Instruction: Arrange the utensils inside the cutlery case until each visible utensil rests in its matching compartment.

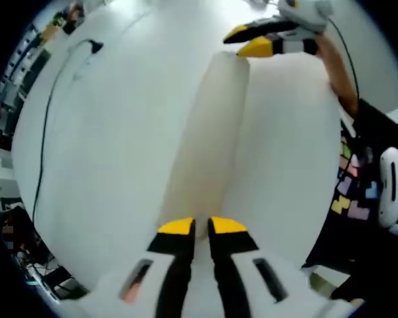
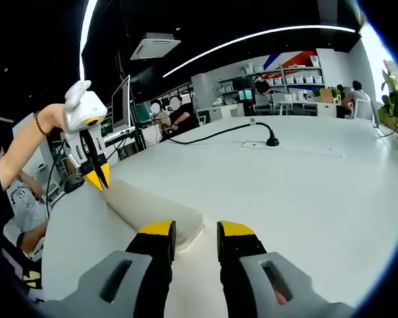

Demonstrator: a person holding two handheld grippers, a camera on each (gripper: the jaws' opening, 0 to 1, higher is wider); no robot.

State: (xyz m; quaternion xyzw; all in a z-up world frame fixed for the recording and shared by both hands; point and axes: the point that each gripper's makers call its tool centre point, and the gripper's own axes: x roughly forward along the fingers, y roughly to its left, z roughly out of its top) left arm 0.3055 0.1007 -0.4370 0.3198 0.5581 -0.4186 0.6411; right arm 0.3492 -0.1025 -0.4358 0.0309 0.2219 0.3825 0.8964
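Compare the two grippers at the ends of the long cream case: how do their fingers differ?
The left gripper has its fingers nearly together, while the right gripper has them clearly apart. The left gripper meets the case centred on its end. The right gripper has the other end beside one finger, off centre. Both sit low over the white table, at opposite ends of the case.

White grippers (image 1: pixel 200 226), yellow-tipped black jaws; black patterned shirt (image 1: pixel 358 179).
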